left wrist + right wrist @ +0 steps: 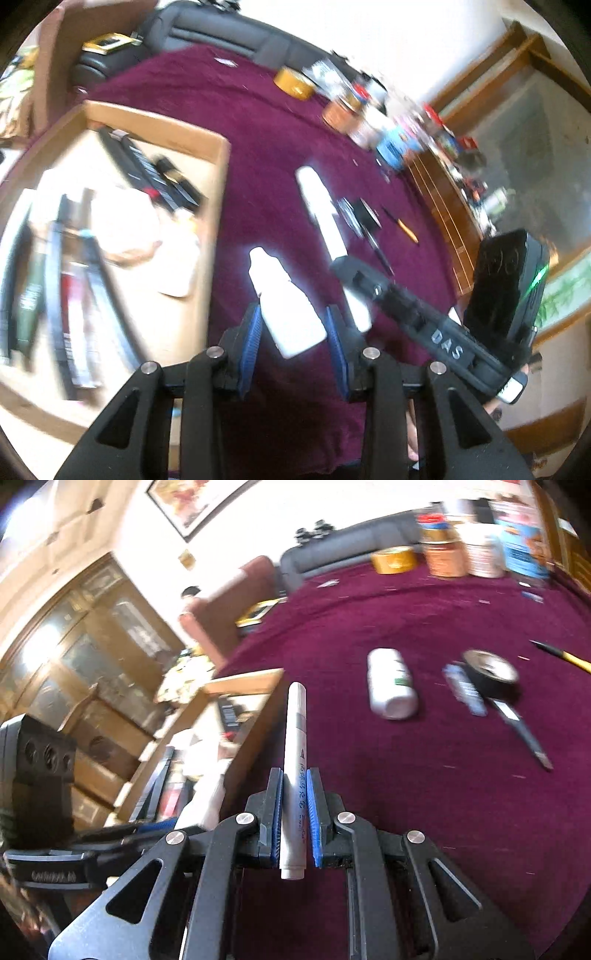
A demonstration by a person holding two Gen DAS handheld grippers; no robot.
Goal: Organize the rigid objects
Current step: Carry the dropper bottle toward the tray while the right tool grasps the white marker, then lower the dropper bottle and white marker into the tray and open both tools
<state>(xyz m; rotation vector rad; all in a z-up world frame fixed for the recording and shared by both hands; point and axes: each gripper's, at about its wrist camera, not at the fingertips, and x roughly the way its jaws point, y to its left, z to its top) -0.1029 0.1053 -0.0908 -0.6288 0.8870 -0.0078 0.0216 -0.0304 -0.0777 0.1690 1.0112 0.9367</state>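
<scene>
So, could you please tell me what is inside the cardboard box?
The cardboard box holds long dark flat packages, upright dark strips along its left side and a pale crumpled bag. Blur hides labels, and anything beneath them, the box floor included, is covered.

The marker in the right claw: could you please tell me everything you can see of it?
The marker is a slim white cylinder, plastic by the look, with a grey band partway up, blue printed characters along its barrel and a flat butt end towards the camera. It is clamped between the blue pads of the right claw, lying along the fingers, its capped end jutting forward. It is held above the maroon cloth, beside the cardboard box. Only the pads touch it.
</scene>
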